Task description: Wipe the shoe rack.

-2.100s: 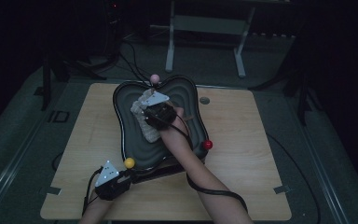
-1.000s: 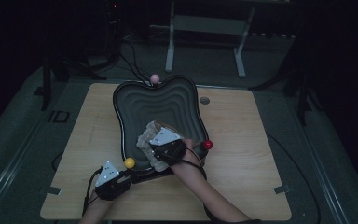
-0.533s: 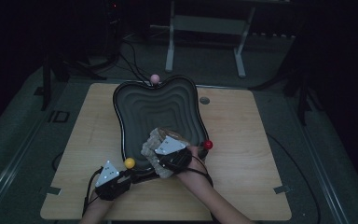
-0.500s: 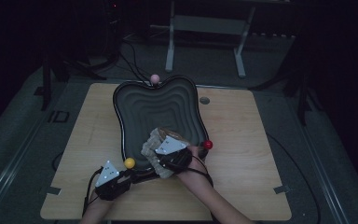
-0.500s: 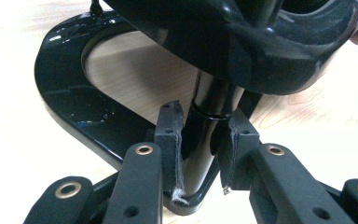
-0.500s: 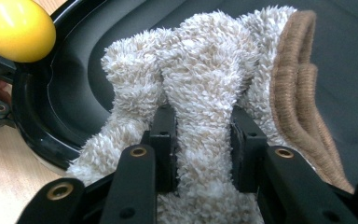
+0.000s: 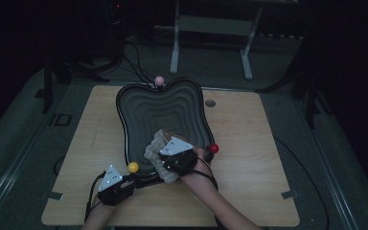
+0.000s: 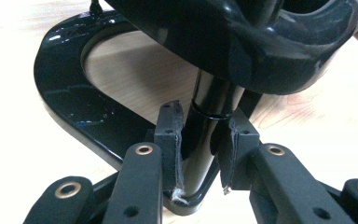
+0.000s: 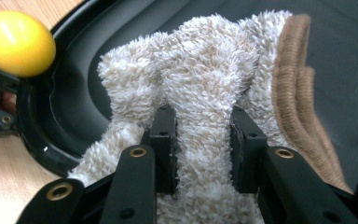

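A glossy black wavy-rimmed tray [image 7: 139, 96] on a stand sits on the wooden table [image 7: 249, 139], with pink [image 7: 159, 80], red [image 7: 213, 148] and yellow [image 7: 133, 167] balls at its rim. A fluffy cream cloth with a brown edge [image 7: 154, 149] lies at the tray's near edge. My right gripper [image 7: 165, 165] is shut on a fold of that cloth [image 9: 209, 93], beside the yellow ball [image 9: 17, 43]. My left gripper [image 7: 136, 180] is at the tray's near left corner, its jaws closed around the black stand post [image 8: 205, 135] under the tray's bowl [image 8: 242, 42].
A small grey disc [image 7: 210, 102] is set in the table behind the tray. The stand's black base ring [image 8: 70, 102] rests on the wood. A metal frame [image 7: 211, 28] and cables [image 7: 134, 52] stand on the dark floor beyond the table.
My right gripper has dragged the cloth from the tray's far middle toward the near edge, then slowed there. The left gripper has stayed on the stand post.
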Demonstrator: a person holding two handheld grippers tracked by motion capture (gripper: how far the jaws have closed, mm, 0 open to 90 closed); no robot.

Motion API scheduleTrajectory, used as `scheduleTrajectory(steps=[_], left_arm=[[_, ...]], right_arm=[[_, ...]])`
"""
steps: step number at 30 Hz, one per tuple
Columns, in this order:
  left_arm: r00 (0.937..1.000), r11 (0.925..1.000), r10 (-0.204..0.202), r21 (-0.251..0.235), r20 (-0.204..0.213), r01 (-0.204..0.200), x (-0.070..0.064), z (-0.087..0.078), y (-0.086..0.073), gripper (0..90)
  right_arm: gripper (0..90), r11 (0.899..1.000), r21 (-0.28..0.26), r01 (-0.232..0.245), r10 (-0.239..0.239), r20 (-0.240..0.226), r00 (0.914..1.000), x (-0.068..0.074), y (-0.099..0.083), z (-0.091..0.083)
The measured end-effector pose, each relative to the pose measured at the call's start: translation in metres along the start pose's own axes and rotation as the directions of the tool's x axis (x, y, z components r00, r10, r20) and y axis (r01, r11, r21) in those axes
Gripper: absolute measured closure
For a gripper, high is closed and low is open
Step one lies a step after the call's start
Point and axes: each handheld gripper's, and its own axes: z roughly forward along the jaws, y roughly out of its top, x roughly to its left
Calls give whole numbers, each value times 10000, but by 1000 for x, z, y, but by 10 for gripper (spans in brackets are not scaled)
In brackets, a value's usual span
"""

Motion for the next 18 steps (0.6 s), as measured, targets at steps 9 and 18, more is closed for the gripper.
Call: scheduleTrajectory(steps=[9, 18], left_arm=[[10000, 10000, -32, 9, 36, 32, 1, 0, 0, 716], [10000, 10000, -56, 11, 62, 56, 1, 0, 0, 715]], right_arm=[[674, 9932, -933, -703, 730, 257, 9970, -32, 50, -1], [674, 9801, -1591, -1188, 1296, 592, 9898, -64, 120, 17]])
